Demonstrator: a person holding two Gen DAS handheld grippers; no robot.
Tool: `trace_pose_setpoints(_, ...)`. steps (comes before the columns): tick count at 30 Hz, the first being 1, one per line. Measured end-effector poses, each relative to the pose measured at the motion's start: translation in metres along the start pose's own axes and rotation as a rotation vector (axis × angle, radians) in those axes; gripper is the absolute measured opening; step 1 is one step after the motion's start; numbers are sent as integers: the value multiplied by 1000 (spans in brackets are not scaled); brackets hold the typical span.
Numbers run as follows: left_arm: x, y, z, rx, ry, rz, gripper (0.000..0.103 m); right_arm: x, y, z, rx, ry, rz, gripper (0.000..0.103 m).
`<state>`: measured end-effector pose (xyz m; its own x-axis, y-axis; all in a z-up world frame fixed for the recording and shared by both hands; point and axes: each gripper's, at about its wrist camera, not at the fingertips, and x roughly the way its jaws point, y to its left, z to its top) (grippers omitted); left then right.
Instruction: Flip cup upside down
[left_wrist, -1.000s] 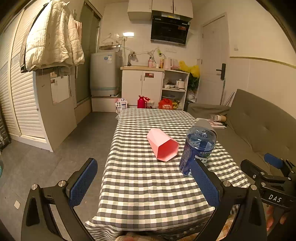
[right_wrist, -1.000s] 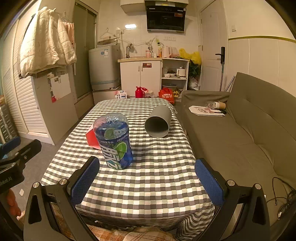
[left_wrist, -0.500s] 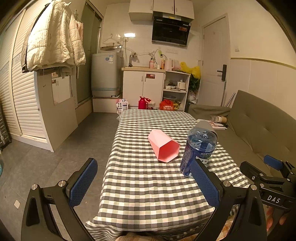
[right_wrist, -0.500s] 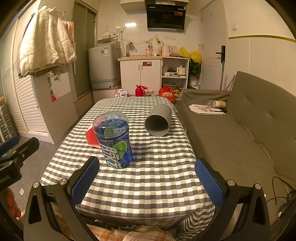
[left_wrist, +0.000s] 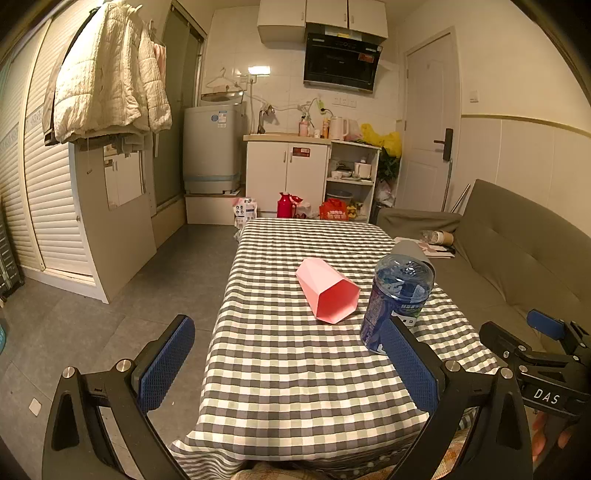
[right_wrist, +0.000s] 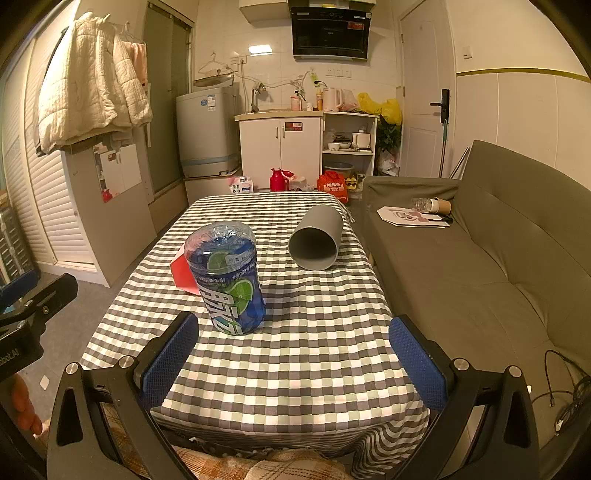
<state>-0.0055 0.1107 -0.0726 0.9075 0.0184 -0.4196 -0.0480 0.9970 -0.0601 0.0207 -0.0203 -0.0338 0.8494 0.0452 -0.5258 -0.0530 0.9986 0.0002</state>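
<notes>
A pink faceted cup (left_wrist: 327, 291) lies on its side on the checked tablecloth (left_wrist: 288, 362), mouth toward me; only its red edge (right_wrist: 183, 275) shows behind the bottle in the right wrist view. A grey cup (right_wrist: 316, 238) also lies on its side, mouth toward me, mostly hidden behind the bottle as a grey cup top (left_wrist: 410, 247) in the left wrist view. My left gripper (left_wrist: 291, 365) hangs open over the table's near edge, holding nothing. My right gripper (right_wrist: 293, 363) is open too, short of both cups.
An upside-down blue drink bottle (right_wrist: 227, 277) stands between the cups, also seen as the bottle (left_wrist: 397, 295). A grey sofa (right_wrist: 480, 266) runs along the table's right side. The other gripper (left_wrist: 543, 354) sits at the right edge. Bare floor (left_wrist: 110, 325) lies left.
Both views have shifted only slightly, with the table sitting a little lower in the frames. Cups and bottle have not moved. Both grippers stay open.
</notes>
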Motion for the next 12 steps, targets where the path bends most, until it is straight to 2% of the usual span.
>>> trace_pose_setpoints(12,2,1,0,2,2,8,103,2,-1,0,3,4,1,103)
